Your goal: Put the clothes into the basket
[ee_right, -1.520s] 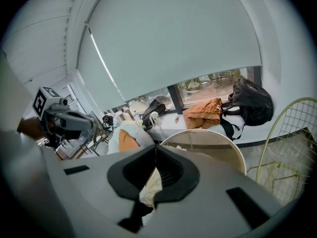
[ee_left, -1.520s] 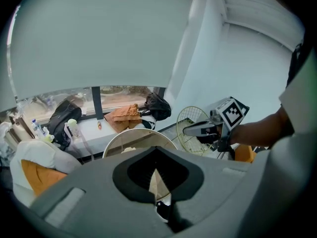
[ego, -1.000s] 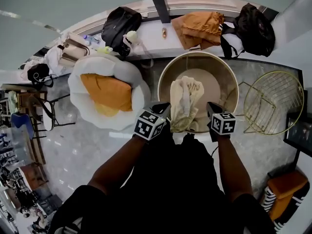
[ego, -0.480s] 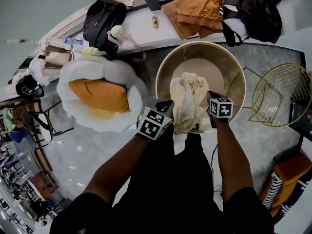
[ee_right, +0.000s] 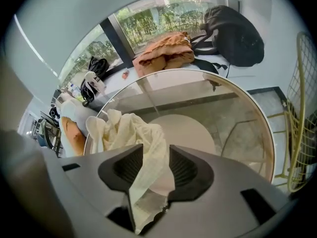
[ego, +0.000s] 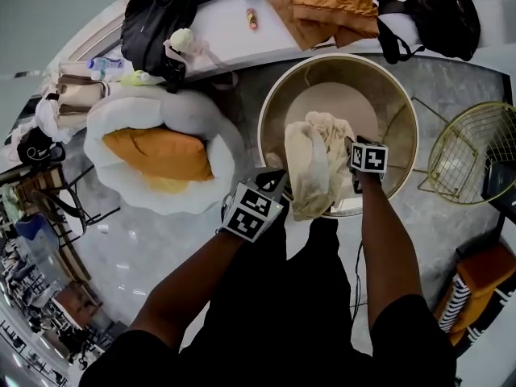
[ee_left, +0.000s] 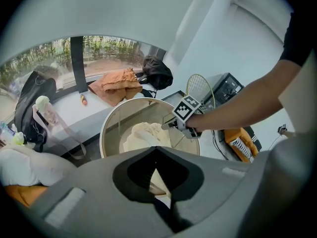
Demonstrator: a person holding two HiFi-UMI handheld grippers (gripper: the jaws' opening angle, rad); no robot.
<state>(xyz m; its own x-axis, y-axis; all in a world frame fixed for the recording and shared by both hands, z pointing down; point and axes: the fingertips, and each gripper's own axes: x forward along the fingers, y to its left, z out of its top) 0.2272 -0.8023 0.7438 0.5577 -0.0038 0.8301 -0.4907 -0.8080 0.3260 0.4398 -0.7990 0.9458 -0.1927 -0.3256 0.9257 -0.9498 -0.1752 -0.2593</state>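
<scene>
Right gripper (ee_right: 156,151): jaws have just been opening and now stand wide. The cream cloth (ego: 310,164) hangs loose between them, not pressed. Left gripper (ee_left: 156,150): jaws clenched on a fold of the same cloth, at the near-left of the basket (ego: 339,56).

Cloth position: bunched over the near side of the basket. Upper part is inside, lower end lies at the near rim between the two grippers.

Judgement: the drop is half made.

Risks:
1. The lower end may trail outside the near rim, and its weight could pull the piece onto the floor (ego: 161,240) once the left lets go.
2. Fabric may cling to the right jaws and ride out when that hand lifts.
3. If the left draws back while clamped, it drags the cloth out.

Orange clothes (ego: 330,6) on the far ledge (ego: 234,39) are not yet moved
</scene>
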